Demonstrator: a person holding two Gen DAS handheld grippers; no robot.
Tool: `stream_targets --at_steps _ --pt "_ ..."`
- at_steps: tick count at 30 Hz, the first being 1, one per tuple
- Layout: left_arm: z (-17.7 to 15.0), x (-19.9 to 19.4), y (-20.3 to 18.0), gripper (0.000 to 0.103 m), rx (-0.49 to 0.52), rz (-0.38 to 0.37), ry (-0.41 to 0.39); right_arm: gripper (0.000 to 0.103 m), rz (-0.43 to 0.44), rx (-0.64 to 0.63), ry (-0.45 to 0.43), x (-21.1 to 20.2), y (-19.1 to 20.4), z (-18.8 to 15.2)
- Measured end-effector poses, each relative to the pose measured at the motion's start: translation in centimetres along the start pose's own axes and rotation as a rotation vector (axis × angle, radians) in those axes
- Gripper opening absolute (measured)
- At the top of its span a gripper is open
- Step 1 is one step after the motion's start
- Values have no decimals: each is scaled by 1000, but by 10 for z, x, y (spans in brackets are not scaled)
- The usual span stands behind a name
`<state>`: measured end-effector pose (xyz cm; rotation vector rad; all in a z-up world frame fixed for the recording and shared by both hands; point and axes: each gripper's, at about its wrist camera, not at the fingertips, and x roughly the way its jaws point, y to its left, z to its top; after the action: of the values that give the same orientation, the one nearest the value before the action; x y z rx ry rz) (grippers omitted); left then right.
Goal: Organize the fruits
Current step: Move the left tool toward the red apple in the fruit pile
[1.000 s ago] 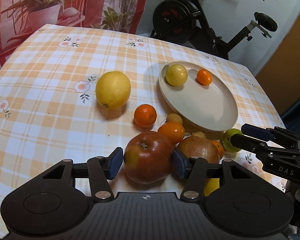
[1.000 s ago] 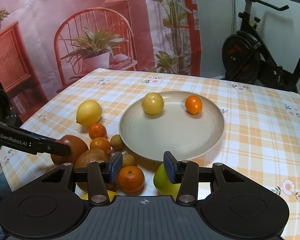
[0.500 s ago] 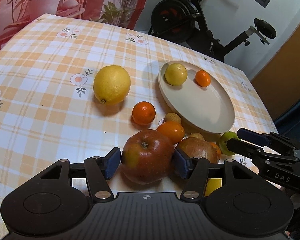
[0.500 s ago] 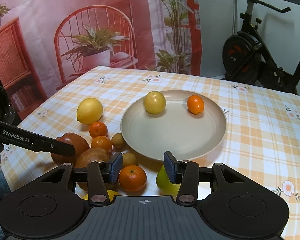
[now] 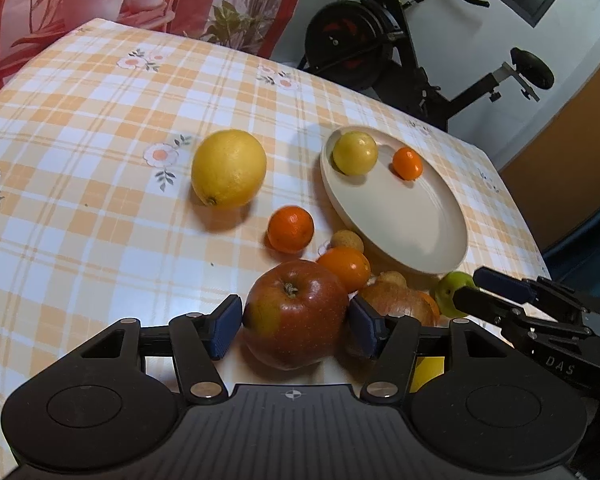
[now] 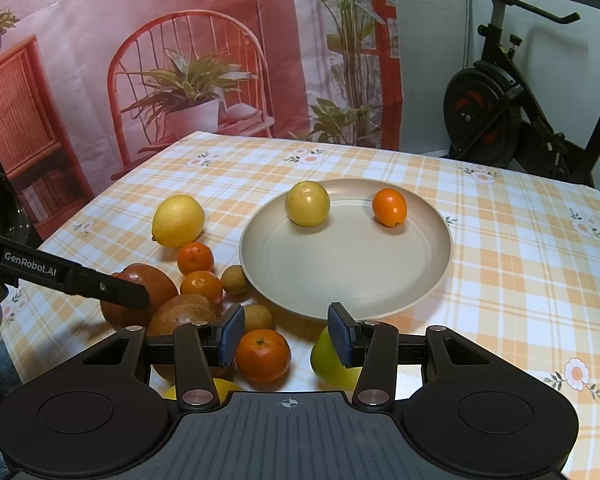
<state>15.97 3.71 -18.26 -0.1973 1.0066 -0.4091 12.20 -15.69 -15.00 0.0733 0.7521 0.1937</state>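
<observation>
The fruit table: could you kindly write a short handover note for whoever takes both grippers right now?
Left gripper: jaws either side of the red apple; whether the pads press on it is unclear.
Right gripper: open, empty, above a tangerine and a green apple.
Done: a yellow fruit and a small orange are on the plate.
Left: the lemon and the pile of fruit beside the plate.

Both fisheye views look forward and steeply down from close above the orange-checked bench [image 5: 80, 216]. The left view faces its near-left corner, the right its near edge. Both share the round beige plate [image 5: 428, 240] [image 6: 432, 276] and the black exercise bike [image 5: 380, 48] [image 6: 500, 120].
</observation>
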Motion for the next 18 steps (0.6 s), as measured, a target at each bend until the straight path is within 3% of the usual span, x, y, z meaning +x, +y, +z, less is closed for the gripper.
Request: stream_targets --at_steps 6,18 --pt "8 -5 8 61 -27 21 -39 43 1 2 0 1 0 -1" --pt "24 -13 30 62 -56 139 -124 43 1 2 0 1 -1 -2"
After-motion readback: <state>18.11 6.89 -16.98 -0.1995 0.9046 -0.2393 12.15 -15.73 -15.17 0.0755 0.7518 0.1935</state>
